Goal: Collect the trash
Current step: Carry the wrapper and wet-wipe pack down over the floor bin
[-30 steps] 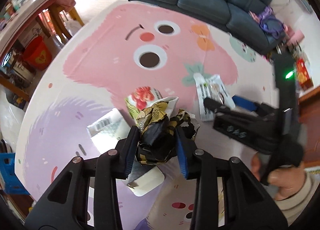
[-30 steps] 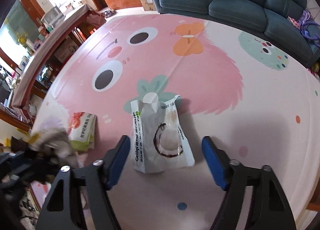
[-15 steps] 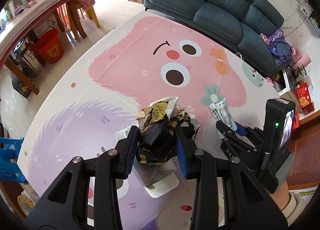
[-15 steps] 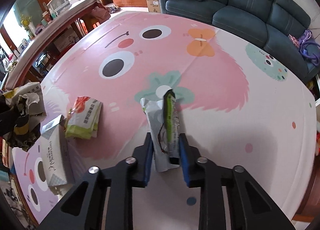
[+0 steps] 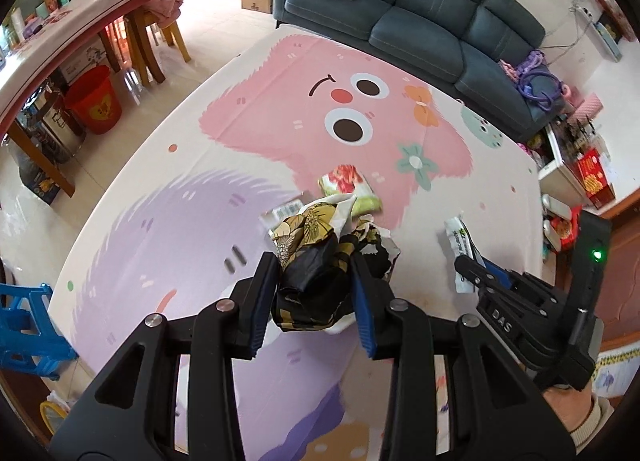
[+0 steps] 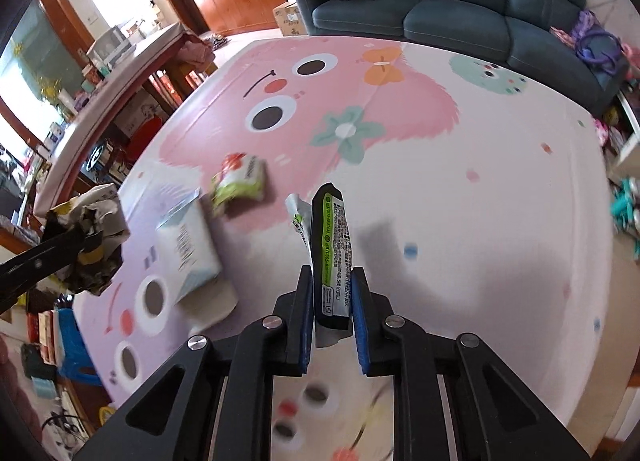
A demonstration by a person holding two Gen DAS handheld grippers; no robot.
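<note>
Left wrist view: left gripper (image 5: 314, 289) clamps a crumpled floral wrapper (image 5: 320, 261) above the play mat (image 5: 160, 245).
Right wrist view: right gripper (image 6: 331, 303) pinches a folded snack pouch (image 6: 332, 257), lifted.
Only here: white carton (image 6: 186, 249) shown whole.
Count: four trash pieces; strawberry packet (image 6: 240, 179) and carton lie on the mat.
Around: sofa (image 6: 460, 17) behind.

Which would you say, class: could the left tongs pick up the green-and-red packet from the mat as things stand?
Probably not yet. The left tongs are shut on a crumpled wrapper that fills the gap between them. The green-and-red packet lies uncovered on the mat, so the way is otherwise free.
</note>
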